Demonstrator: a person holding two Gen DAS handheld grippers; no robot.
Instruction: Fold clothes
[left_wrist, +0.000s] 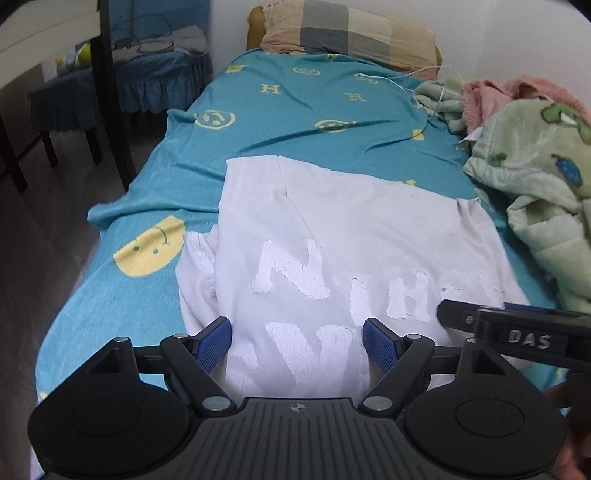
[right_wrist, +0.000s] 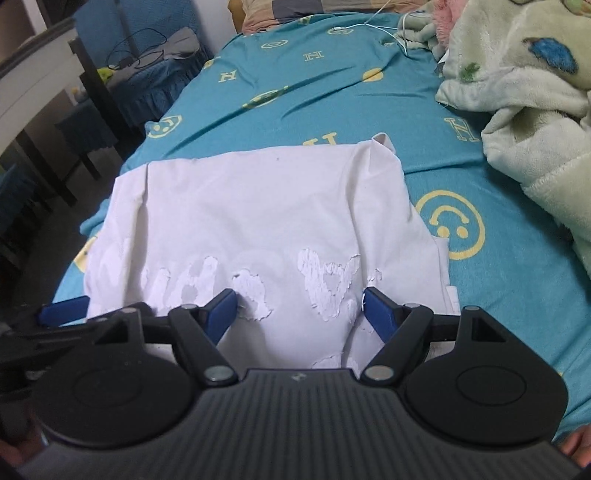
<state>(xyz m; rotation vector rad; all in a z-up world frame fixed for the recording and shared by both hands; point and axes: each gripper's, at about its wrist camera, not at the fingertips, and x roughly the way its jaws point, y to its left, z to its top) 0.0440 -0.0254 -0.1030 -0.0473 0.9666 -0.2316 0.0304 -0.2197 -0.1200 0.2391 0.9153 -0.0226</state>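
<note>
White shirt (left_wrist: 332, 229) lies partly folded on the bed (left_wrist: 295, 122), raised white lettering facing up, sleeves tucked in along both sides. Left gripper (left_wrist: 297, 341) sits over the shirt's near edge at 6 o'clock, jaws wide, nothing clamped. Right gripper (right_wrist: 299, 314) sits beside it over the same edge, jaws wide, fabric between them but not pinched. Green blanket (left_wrist: 535, 177) is heaped at 3 o'clock, clear of the shirt. Pillow (left_wrist: 347, 33) lies at 12 o'clock.
</note>
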